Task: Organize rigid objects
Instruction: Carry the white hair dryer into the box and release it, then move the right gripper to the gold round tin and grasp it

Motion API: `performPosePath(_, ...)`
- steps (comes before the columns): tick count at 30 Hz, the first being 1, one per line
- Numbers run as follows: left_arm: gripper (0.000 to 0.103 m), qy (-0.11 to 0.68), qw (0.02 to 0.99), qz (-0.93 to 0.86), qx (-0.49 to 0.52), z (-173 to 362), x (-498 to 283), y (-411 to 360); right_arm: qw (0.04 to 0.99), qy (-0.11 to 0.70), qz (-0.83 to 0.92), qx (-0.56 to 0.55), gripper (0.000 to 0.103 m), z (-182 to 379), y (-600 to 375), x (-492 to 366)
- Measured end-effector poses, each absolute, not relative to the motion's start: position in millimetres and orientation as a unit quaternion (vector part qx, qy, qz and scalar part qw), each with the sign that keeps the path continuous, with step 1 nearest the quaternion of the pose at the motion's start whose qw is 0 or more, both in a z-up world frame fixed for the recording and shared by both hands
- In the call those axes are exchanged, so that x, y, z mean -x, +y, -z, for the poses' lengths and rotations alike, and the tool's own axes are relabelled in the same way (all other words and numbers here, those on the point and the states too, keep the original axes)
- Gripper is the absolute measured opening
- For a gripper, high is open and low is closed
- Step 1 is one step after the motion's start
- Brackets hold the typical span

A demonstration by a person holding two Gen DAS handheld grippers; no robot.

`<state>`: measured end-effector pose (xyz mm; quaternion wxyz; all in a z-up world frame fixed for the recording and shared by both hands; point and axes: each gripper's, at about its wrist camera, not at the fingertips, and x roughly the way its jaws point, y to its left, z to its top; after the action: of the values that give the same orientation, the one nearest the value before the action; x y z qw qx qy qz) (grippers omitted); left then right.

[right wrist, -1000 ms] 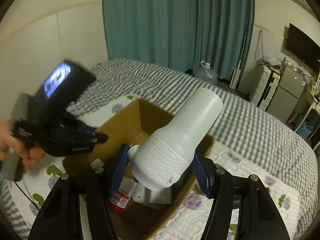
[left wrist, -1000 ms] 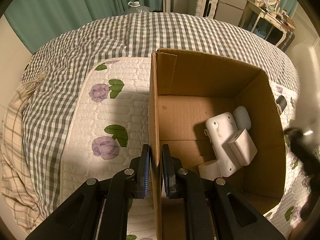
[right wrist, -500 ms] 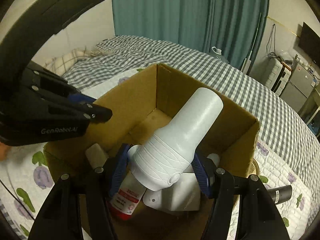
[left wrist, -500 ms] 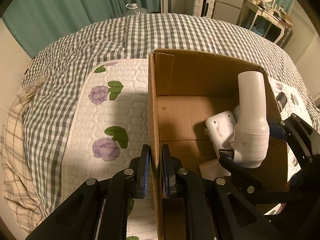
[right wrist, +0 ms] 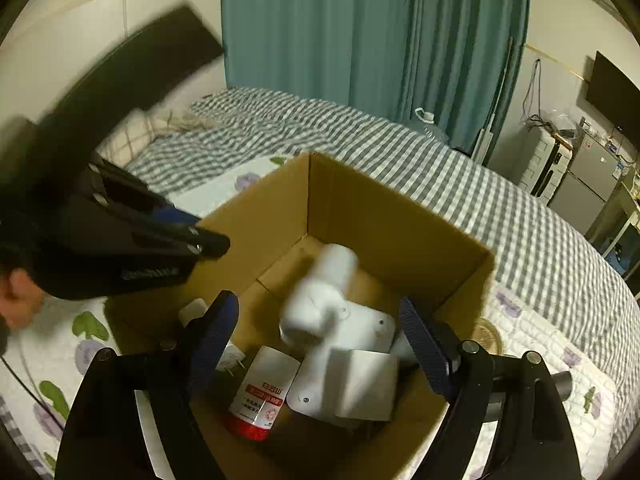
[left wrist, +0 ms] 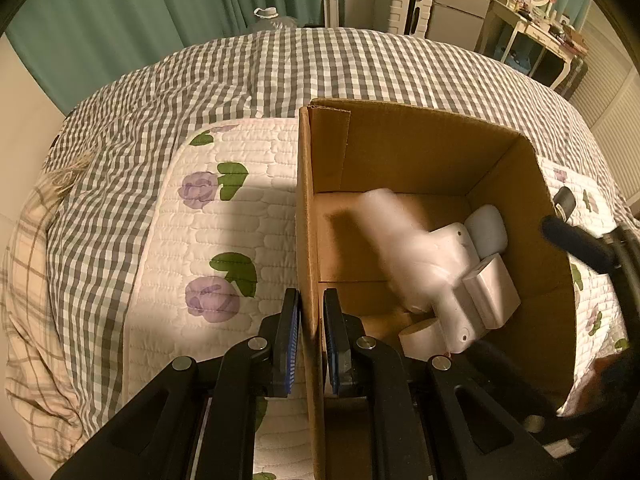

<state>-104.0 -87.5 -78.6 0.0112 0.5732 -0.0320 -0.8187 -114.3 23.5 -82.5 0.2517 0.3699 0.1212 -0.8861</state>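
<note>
A brown cardboard box (left wrist: 420,148) stands open on the bed. My left gripper (left wrist: 309,342) is shut on the box's left wall (left wrist: 306,240); it also shows in the right wrist view (right wrist: 208,242). My right gripper (right wrist: 320,336) is open and empty above the box. A white bottle-shaped object (right wrist: 320,300) is blurred, dropping inside the box; it shows in the left wrist view too (left wrist: 400,244). Under it lie a white device (right wrist: 352,376), a red and white bottle (right wrist: 260,396) and other white items (left wrist: 486,228).
The box rests on a white quilt with purple flowers (left wrist: 216,240) over a grey checked bedspread (left wrist: 240,80). A dark cylinder (right wrist: 560,380) lies on the quilt right of the box. Green curtains (right wrist: 360,40) and furniture stand behind.
My right gripper has opened and let go of the white bottle-shaped object, which falls into the box. The left gripper keeps its hold on the box wall.
</note>
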Motion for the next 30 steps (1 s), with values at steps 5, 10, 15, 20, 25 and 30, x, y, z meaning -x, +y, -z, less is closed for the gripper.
performPosePath(5,0.011,-0.023,0.01,0.818,-0.575,78.5,104.7,-90.0,0.231,0.123,0.911,-0.318,0.084,41.2,55.2,96.7)
performPosePath(10,0.011,-0.025,0.013,0.819,-0.574,78.4,104.6,-88.0,0.172,0.118,0.938,-0.276,0.089,2.8,110.6,87.7)
performPosePath(15,0.011,-0.021,0.014,0.818,-0.574,78.2,104.6,-88.5,0.125,0.119,0.944,-0.281,0.09,3.5,151.1,94.1)
performPosePath(20,0.011,-0.02,0.015,0.819,-0.574,78.3,104.6,-89.3,0.105,0.106,0.936,-0.319,0.09,32.3,176.1,111.3)
performPosePath(25,0.011,-0.022,0.015,0.819,-0.573,78.4,104.8,-89.2,0.104,0.1,0.917,-0.372,0.09,79.0,182.9,133.2)
performPosePath(30,0.011,-0.023,0.012,0.819,-0.574,78.2,105.0,-89.7,0.123,0.112,0.902,-0.398,0.09,117.0,174.8,143.9)
